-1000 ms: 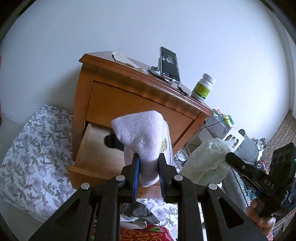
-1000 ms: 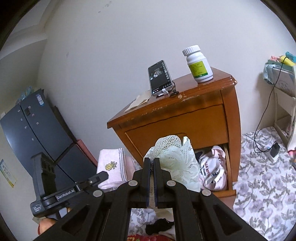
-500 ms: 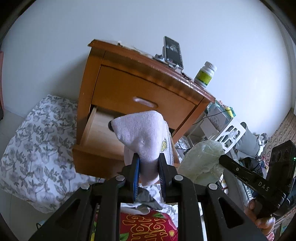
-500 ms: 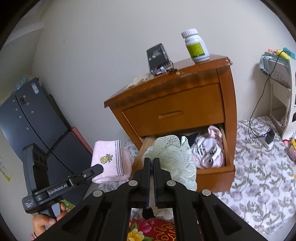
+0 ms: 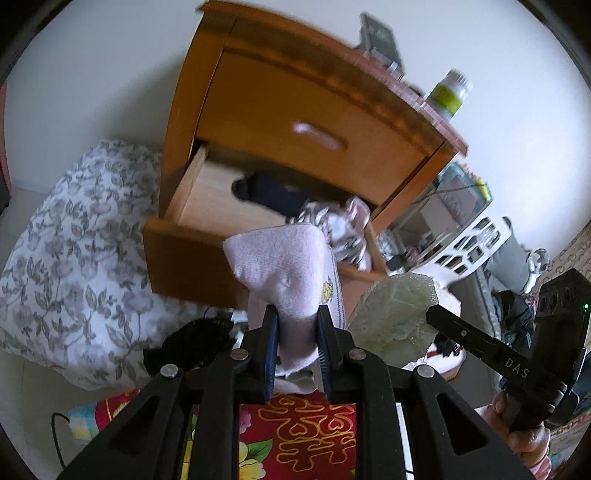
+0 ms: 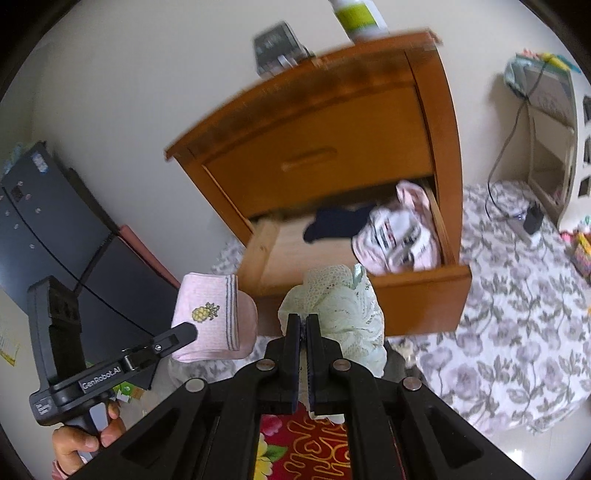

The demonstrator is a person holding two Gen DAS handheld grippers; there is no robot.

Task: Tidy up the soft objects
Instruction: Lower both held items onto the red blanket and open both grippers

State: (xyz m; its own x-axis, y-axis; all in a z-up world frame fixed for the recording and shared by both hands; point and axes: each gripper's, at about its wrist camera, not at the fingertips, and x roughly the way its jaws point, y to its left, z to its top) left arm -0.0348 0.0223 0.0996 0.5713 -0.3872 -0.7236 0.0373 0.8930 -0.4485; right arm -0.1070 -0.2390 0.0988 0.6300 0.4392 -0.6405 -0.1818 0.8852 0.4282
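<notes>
My left gripper (image 5: 295, 314) is shut on a pink sock (image 5: 284, 266) with a pineapple print, held up in front of the open drawer (image 5: 184, 243); the sock also shows in the right wrist view (image 6: 210, 317). My right gripper (image 6: 304, 321) is shut on a pale green lace cloth (image 6: 343, 306), which also shows in the left wrist view (image 5: 395, 317). The open lower drawer (image 6: 421, 291) of the wooden nightstand (image 6: 332, 122) holds a dark sock (image 6: 332, 221) and a pink and white garment (image 6: 402, 232).
A phone (image 6: 277, 44) and a pill bottle (image 6: 358, 14) stand on the nightstand top. Floral bedding (image 6: 517, 325) lies around its base. A red patterned cloth (image 5: 306, 435) lies below the grippers. A white shelf unit (image 6: 554, 147) stands to the right, a dark cabinet (image 6: 44, 229) to the left.
Both grippers have risen and tilted downward while holding their cloths, so the nightstand looks lower and the open drawer's inside has come into full view.
</notes>
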